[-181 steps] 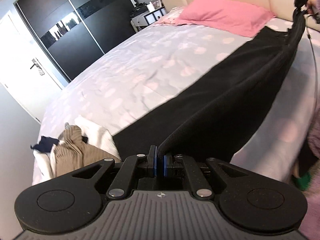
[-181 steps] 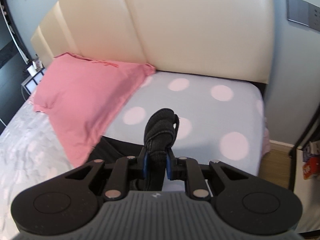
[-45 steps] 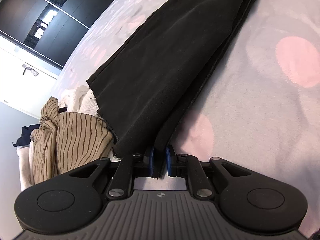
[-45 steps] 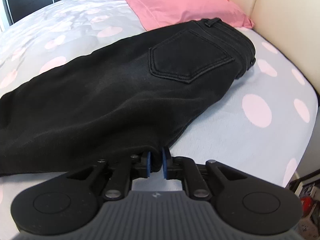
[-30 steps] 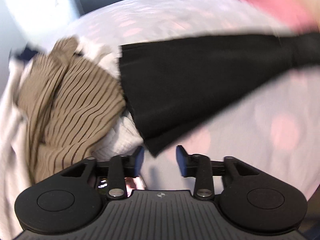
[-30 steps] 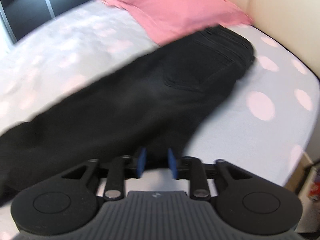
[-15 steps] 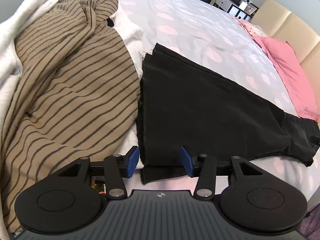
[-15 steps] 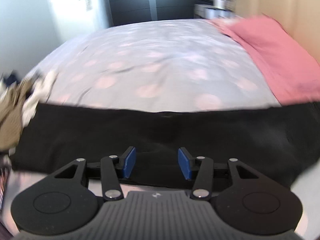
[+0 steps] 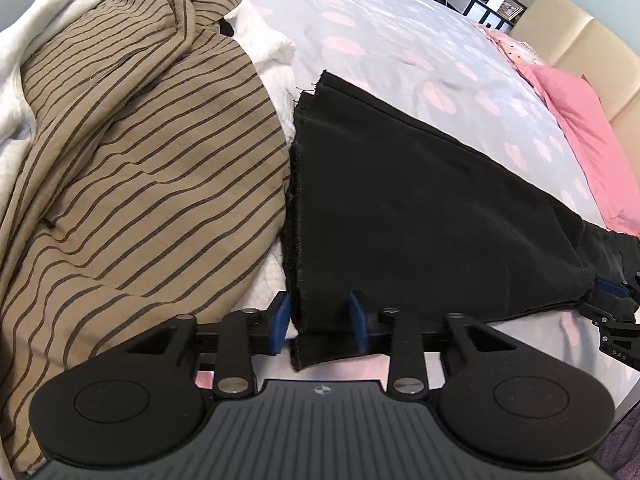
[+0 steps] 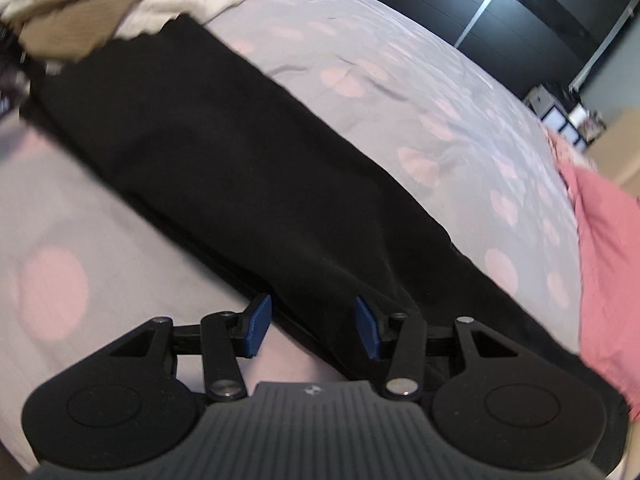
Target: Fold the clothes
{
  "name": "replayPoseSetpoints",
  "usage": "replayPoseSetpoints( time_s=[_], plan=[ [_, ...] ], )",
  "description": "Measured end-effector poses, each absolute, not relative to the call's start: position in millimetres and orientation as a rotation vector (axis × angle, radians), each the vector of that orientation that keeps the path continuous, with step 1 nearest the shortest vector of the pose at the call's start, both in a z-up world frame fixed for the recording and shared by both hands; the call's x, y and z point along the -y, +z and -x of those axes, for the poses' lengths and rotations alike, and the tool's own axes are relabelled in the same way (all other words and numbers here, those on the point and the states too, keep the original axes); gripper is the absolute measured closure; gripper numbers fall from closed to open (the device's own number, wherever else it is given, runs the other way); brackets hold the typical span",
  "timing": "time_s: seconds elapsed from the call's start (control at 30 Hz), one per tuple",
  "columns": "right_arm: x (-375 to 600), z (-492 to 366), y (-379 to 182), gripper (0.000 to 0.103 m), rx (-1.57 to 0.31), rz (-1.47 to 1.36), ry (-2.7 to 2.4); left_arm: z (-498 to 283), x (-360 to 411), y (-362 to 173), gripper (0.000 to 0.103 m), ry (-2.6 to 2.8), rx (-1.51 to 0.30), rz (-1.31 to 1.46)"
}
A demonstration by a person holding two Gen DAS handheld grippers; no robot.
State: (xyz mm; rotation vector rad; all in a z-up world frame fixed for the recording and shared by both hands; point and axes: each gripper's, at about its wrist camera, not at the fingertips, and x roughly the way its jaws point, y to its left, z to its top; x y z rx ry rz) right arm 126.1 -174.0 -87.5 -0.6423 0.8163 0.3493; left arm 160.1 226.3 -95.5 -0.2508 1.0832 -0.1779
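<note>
The black trousers (image 9: 420,208) are laid flat on the dotted bedspread (image 9: 380,28), long axis running from the hem beside the striped garment (image 9: 132,168) towards the pink pillow (image 9: 580,120). The left gripper (image 9: 320,320) is closing, hem corner between its pads, not visibly pinched. The right gripper (image 10: 312,324) is parted, straddling the trousers' near edge (image 10: 248,184), gripping nothing.

Clothes heap (image 9: 132,168) crowds left; bedspread (image 9: 392,36) beyond seems open.
</note>
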Motion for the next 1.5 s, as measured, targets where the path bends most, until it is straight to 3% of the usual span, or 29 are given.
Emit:
replayPoseSetpoints(
  time_s=[0.07, 0.13, 0.2, 0.27, 0.37, 0.43, 0.5, 0.57, 0.63, 0.7, 0.77, 1.5],
  plan=[
    [170, -125, -95, 0.054, -0.777, 0.711, 0.361, -161, -228, -97, 0.094, -0.173, -1.093, 0.250],
    [166, -125, -102, 0.055, -0.754, 0.779, 0.372, -161, -228, -96, 0.102, -0.172, -1.103, 0.228],
    [164, -129, -109, 0.073, -0.781, 0.807, 0.382, -160, -228, -96, 0.103, -0.167, -1.129, 0.205],
    [165, -134, -113, 0.078, -0.841, 0.787, 0.388, -158, -230, -96, 0.103, -0.143, -1.158, 0.188],
    [169, -137, -112, 0.077, -0.859, 0.766, 0.384, -155, -238, -96, 0.103, -0.107, -1.161, 0.195],
    [172, -136, -108, 0.071, -0.861, 0.750, 0.376, -153, -244, -94, 0.103, -0.125, -1.165, 0.246],
    [174, -135, -103, 0.058, -0.863, 0.721, 0.376, -150, -246, -90, 0.099, -0.145, -1.161, 0.280],
    [175, -134, -99, 0.055, -0.852, 0.715, 0.379, -147, -245, -87, 0.080, -0.165, -1.156, 0.300],
    [175, -131, -98, 0.052, -0.841, 0.726, 0.381, -147, -244, -90, 0.071, -0.169, -1.164, 0.337],
    [173, -128, -97, 0.051, -0.836, 0.732, 0.380, -150, -245, -92, 0.071, -0.167, -1.172, 0.388],
    [171, -127, -98, 0.050, -0.837, 0.731, 0.379, -152, -250, -95, 0.058, -0.153, -1.172, 0.454],
    [157, -120, -91, 0.047, -0.796, 0.742, 0.419, -169, -266, -136, 0.053, -0.068, -1.223, 0.765]
  ],
)
